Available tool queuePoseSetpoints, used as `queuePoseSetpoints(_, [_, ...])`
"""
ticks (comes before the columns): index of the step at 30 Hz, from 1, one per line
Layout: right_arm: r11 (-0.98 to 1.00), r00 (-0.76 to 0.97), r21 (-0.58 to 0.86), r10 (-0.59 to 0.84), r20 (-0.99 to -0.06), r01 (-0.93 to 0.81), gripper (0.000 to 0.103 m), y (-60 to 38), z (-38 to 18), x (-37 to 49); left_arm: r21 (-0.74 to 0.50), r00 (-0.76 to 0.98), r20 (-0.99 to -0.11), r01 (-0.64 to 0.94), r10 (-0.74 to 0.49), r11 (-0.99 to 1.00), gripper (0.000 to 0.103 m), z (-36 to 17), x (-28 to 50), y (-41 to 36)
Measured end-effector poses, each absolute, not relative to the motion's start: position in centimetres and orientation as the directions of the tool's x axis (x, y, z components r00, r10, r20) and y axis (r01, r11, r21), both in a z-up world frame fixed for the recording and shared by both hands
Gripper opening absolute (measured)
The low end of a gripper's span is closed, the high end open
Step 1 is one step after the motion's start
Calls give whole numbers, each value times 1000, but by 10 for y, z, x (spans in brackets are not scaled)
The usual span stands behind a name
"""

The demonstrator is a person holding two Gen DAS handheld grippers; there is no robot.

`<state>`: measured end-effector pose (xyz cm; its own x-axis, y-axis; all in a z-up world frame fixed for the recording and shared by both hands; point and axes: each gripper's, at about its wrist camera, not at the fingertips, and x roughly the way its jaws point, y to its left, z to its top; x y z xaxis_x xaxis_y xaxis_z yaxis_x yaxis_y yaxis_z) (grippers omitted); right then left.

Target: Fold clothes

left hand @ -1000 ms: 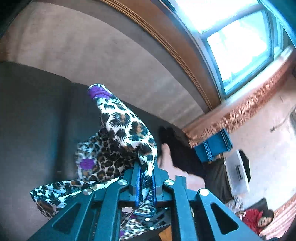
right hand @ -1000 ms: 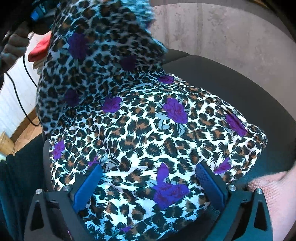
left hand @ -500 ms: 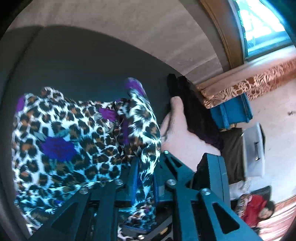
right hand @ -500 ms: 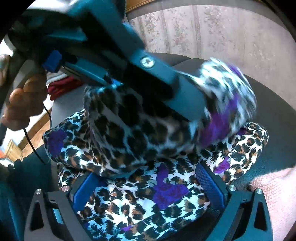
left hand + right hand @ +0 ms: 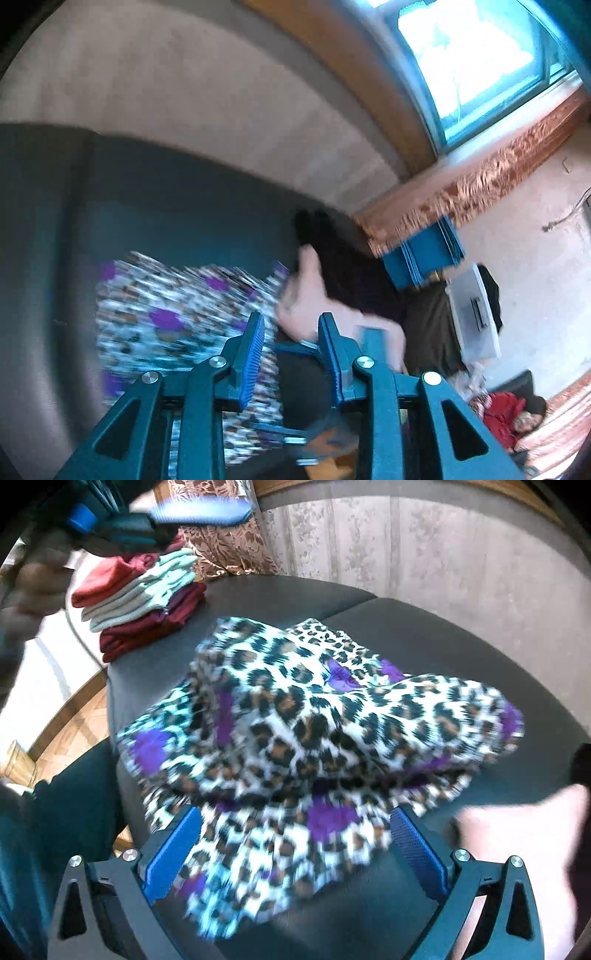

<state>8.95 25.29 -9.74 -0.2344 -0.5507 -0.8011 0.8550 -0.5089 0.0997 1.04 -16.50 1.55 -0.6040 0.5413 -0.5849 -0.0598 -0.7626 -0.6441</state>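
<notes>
Left claw parted, blue pads empty, raised above the leopard-print cloth. Right claw spread wide, gripping nothing, pads either side of the cloth's near edge. Cloth folded on dark sofa seat; stack of folded clothes behind, pink garment beside.

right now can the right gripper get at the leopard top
Probably yes. The right gripper is open, its pads either side of the near edge of the leopard top, which lies folded on the dark seat. Nothing sits between them; the left gripper is up and away.
</notes>
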Motion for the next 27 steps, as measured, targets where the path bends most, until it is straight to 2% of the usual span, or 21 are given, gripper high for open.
queuePoseSetpoints(3, [-514, -254, 88, -556, -791, 853, 103, 258, -68, 76, -593, -634, -632, 25, 445, -805, 34, -7, 29, -196])
queuePoseSetpoints(6, [-509, -298, 59, -591, -750, 859, 103, 240, -32, 79, -616, -617, -653, 96, 439, -782, 34, -43, 47, -219])
queuePoseSetpoints(8, [-500, -324, 27, -599, -732, 866, 103, 217, -12, 79, -653, -615, -638, 114, 463, -749, 34, -62, 57, -227])
queuePoseSetpoints(11, [-460, -347, -67, -558, -754, 885, 103, 161, -5, 72, -671, -608, -629, 112, 484, -733, 34, -82, 68, -230])
queuePoseSetpoints(15, [-434, -300, -67, -495, -816, 898, 101, 153, -12, 72, -677, -594, -627, 96, 503, -730, 34, -99, 77, -227])
queuePoseSetpoints(16, [-427, -287, -66, -478, -830, 902, 97, 151, -14, 72, -686, -593, -620, 93, 514, -721, 34, -102, 77, -226])
queuePoseSetpoints(18, [-414, -263, -64, -443, -857, 908, 82, 148, -18, 72, -698, -593, -609, 86, 526, -711, 35, -106, 78, -226])
queuePoseSetpoints(19, [-408, -250, -63, -425, -870, 911, 60, 146, -20, 72, -699, -591, -607, 81, 531, -710, 35, -108, 78, -225])
queuePoseSetpoints(20, [-401, -237, -61, -407, -882, 914, 27, 145, -22, 72, -698, -590, -606, 74, 533, -712, 35, -110, 77, -224])
queuePoseSetpoints(21, [-395, -225, -59, -388, -894, 917, 14, 143, -24, 71, -698, -588, -604, 65, 537, -713, 35, -110, 77, -223])
queuePoseSetpoints(22, [-388, -212, -57, -369, -905, 920, 8, 141, -26, 71, -697, -587, -601, 51, 543, -716, 35, -111, 77, -221])
queuePoseSetpoints(27, [-357, -149, -45, -270, -951, 933, 8, 133, -36, 71, -697, -582, -570, -32, 581, -716, 36, -106, 75, -212])
